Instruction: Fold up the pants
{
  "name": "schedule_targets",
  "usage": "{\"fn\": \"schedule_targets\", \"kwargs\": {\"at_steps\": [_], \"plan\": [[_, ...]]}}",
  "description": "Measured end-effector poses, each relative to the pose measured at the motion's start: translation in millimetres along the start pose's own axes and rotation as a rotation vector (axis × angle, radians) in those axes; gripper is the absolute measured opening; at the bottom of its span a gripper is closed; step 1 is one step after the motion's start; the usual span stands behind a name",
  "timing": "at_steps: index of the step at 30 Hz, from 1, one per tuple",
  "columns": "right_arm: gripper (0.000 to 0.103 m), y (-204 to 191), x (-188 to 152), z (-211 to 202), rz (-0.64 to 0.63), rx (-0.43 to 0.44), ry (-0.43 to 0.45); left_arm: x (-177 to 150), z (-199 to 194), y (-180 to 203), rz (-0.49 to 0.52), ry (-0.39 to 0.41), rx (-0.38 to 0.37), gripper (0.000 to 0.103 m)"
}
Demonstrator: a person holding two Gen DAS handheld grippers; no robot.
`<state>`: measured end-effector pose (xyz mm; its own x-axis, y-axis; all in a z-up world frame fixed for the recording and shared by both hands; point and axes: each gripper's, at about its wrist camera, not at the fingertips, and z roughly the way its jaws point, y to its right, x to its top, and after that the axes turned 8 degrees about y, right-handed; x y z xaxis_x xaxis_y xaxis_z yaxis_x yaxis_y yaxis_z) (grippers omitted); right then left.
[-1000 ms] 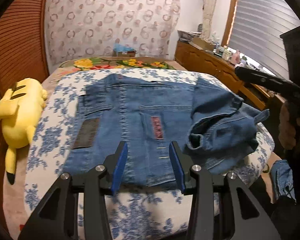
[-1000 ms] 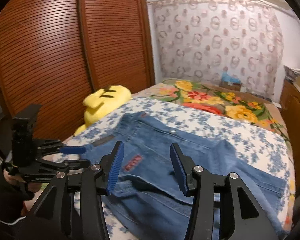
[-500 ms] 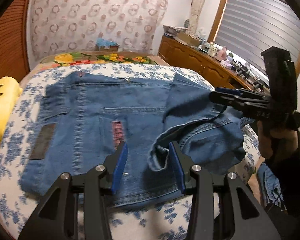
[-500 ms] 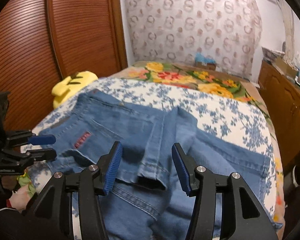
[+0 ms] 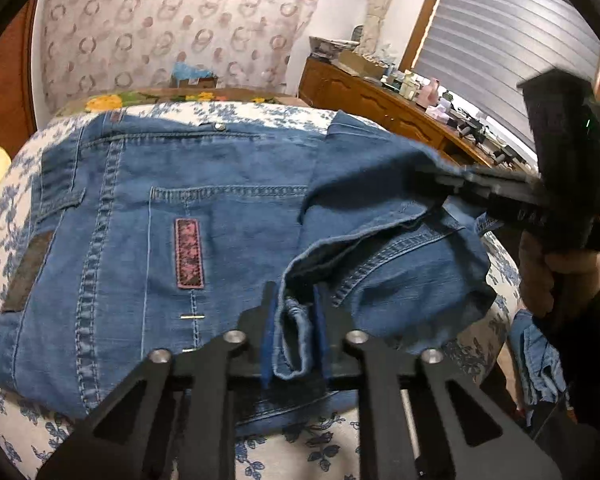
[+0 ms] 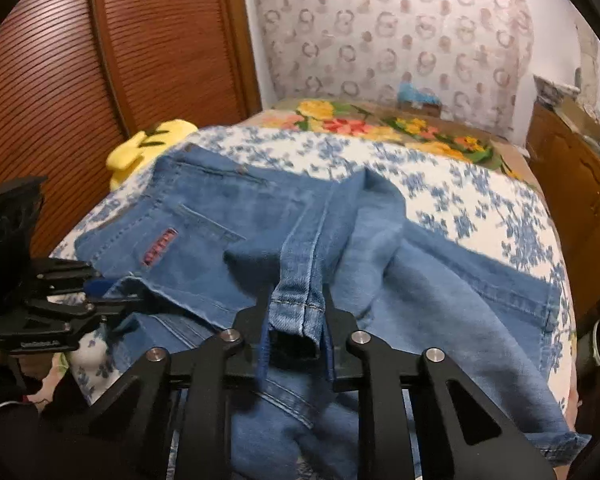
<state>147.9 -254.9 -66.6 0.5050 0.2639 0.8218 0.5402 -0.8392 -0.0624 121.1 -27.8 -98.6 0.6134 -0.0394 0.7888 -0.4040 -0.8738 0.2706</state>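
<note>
Left gripper (image 5: 296,320) jaws pinch jeans (image 5: 188,208) hem; right gripper (image 6: 296,316) jaws clamp other hem. Risk: bunched legs, crooked fold; denim slipping mid-carry across bed (image 6: 480,216).

bare floral bed cover (image 6: 480,200) is lying open beyond the jeans (image 5: 148,216). yellow plush (image 6: 148,152) and wardrobe door (image 6: 100,80) are crowding the left edge; wooden dresser (image 5: 380,100) is boxing in the right.

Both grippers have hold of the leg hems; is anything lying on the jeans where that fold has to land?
Nothing visible. The left gripper and right gripper each pinch a hem, and the flat upper part of the jeans carries only its own pocket and red patch.
</note>
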Motion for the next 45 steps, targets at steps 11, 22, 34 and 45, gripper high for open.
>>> {"fn": "schedule_targets", "kwargs": {"at_steps": [11, 22, 34, 45], "plan": [[0.013, -45, 84, -5, -0.123, 0.054, 0.138, 22, -64, -6, 0.047, 0.142, 0.050, 0.003], [0.010, -116, 142, 65, -0.190, 0.164, 0.114, 27, -121, -78, -0.004, 0.208, 0.209, 0.003], [0.013, -167, 142, 156, -0.231, 0.154, -0.010, 6, -107, -113, -0.068, 0.133, 0.276, 0.007], [0.053, -159, 138, 155, -0.202, 0.143, 0.002, 7, -110, -108, -0.045, 0.135, 0.304, 0.027]]}}
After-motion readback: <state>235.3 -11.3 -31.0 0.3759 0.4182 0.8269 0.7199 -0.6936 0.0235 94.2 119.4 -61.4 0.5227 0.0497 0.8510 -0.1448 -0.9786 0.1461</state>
